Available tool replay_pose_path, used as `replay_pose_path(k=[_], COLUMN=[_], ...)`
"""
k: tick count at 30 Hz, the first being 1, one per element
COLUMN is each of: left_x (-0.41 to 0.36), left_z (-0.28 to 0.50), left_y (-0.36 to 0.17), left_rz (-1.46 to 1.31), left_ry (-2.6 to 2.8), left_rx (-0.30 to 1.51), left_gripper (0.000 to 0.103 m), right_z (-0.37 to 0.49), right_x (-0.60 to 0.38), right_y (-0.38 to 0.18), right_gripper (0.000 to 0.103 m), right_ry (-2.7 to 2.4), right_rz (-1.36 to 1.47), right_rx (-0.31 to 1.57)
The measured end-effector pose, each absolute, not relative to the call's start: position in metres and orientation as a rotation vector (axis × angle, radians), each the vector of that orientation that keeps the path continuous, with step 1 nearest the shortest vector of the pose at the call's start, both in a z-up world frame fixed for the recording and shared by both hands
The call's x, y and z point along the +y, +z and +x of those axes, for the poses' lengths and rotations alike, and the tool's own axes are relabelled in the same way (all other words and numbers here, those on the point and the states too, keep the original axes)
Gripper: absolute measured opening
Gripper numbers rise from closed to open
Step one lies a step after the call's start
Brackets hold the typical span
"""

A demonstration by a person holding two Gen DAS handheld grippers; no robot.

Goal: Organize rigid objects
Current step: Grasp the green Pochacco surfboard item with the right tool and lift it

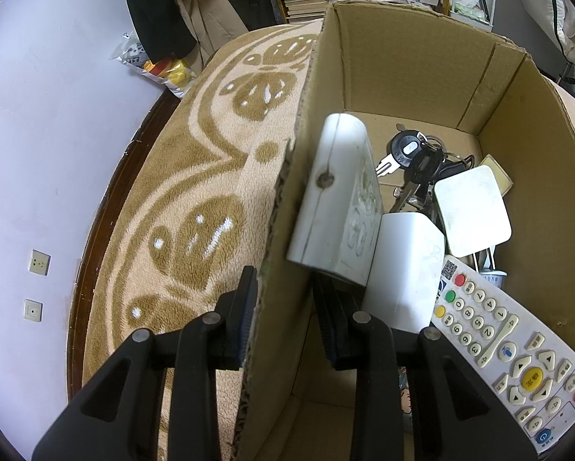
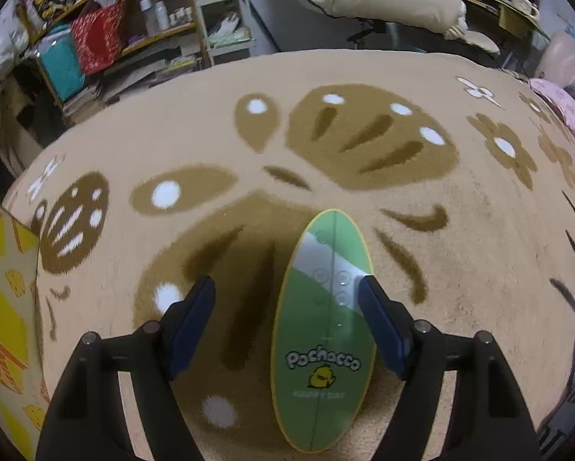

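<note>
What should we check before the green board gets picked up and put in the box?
1. Board between right gripper fingers: ok, off-centre, near one finger.
2. Right gripper open: ok.
3. Board lying flat on blanket: ok.
4. Left gripper straddling box wall: ok; firm grip: cannot tell.
5. Room in box among remote, keys, white pieces: cannot tell.

Dim, warm indoor light fills both views. Glare whitens the square white box (image 1: 473,211) in the cardboard box (image 1: 402,65). A soft dark shadow spreads across the carpet (image 2: 460,269) beside the green oval case (image 2: 324,330). Fisheye edges bend strongly, with black vignetted corners; the far shelves (image 2: 134,19) look soft and grainy.
</note>
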State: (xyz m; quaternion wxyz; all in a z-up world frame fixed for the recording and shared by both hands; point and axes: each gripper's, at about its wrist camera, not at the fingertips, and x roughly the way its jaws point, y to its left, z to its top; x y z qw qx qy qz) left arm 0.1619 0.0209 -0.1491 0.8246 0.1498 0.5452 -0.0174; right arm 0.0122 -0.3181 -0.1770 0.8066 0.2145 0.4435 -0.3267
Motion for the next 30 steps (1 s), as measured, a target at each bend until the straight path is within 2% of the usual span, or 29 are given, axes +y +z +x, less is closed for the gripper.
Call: replay_pose_path(k=[9, 10, 11, 20, 30], left_x=[0.020, 0.020, 0.020, 0.020, 0.021], left_z=[0.162, 0.162, 0.162, 0.162, 0.162], left_y=[-0.148, -0.148, -0.148, -0.148, -0.147], left_rz=[0.321, 0.322, 0.322, 0.323, 0.325], left_ry=[-0.037, -0.037, -0.037, -0.036, -0.036], left_rx=[1.158, 1.158, 1.158, 1.158, 1.157], left_gripper=[0.029, 0.029, 0.029, 0.029, 0.029], right_z=[0.000, 0.000, 0.001, 0.014, 0.044], right_x=[-0.339, -0.338, -0.336, -0.315, -0.256], right_y=[-0.188, -0.187, -0.186, -0.167, -0.095], right_gripper=[0.080, 0.065, 0.059, 0.058, 0.059], right_ry=[-0.740, -0.746, -0.759, -0.577, -0.350], right_rz=[0.568, 0.559, 0.543, 0.606, 0.539], right_rx=[0.971, 0.975, 0.985, 0.888, 0.690])
